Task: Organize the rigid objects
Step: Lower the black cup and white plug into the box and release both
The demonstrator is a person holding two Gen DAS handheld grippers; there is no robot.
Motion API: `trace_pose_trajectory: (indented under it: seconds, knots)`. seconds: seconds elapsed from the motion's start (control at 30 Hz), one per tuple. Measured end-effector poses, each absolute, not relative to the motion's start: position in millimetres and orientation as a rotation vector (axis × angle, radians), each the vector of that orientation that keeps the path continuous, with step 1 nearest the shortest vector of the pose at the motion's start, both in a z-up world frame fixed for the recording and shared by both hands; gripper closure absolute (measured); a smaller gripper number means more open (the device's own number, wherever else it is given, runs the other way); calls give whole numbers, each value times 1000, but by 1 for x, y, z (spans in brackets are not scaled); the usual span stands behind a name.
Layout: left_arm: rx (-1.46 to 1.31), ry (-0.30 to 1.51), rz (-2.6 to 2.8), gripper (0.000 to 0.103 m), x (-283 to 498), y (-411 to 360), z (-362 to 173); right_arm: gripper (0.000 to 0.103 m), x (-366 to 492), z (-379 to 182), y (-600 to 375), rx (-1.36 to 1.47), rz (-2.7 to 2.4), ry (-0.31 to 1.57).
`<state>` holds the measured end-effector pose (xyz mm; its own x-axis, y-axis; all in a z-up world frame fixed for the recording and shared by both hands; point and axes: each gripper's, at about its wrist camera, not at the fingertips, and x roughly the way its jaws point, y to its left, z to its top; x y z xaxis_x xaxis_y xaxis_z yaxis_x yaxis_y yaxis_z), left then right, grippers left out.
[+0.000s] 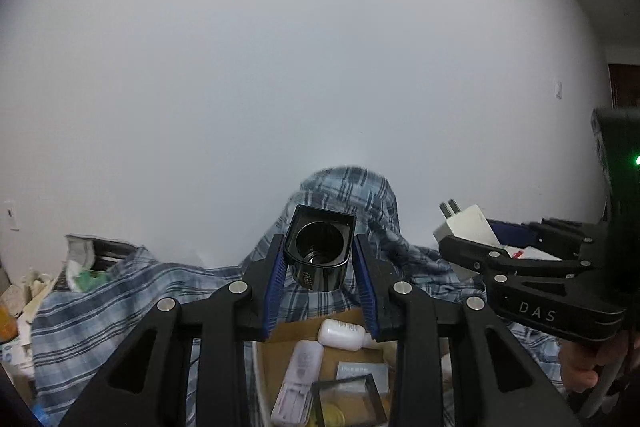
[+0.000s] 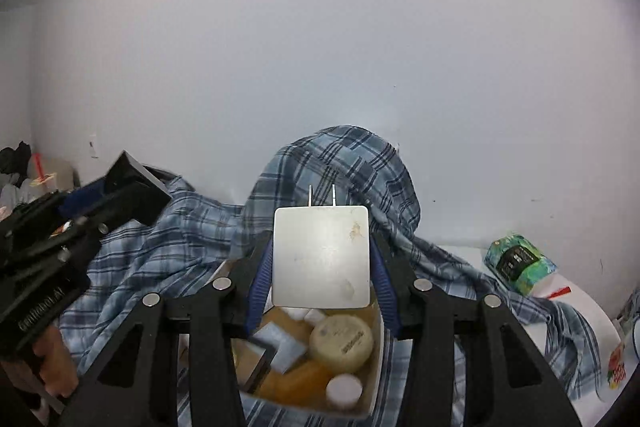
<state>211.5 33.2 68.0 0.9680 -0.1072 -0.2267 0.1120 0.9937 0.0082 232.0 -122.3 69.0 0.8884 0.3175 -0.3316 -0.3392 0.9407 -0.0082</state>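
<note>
Above the cardboard box (image 2: 372,383) of small items, a black hollow cap (image 1: 320,253) was clamped in the left gripper (image 1: 320,283), its open mouth tilted back toward the camera. A white plug adapter (image 2: 320,257) was pinched flat in the right gripper (image 2: 320,291), prongs pointing away along the fingers. Both appeared lifted for sorting; lowering into a free gap would be required next.

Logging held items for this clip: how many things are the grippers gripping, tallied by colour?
Black: 1, the cup in the left gripper
White: 1, the charger in the right gripper
Total: 2
</note>
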Motion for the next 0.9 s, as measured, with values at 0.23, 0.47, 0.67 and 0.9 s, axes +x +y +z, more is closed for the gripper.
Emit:
trace_pose_trajectory:
  seconds: [0.23,0.47,0.67,0.9]
  knots:
    - [1,395,-119,68,270,37,17,58,283,36,-112,-69,357,431]
    - [-18,554,-128,68,299,43,-30,58,317,-18,-100,-65,397,595]
    - [-49,616,-108,68,307,49,-44,58,333,-39,-101,-49,407,667]
    - [-26,638,-129,67,308,44,-50,58,341,-49,-103,-48,406,710]
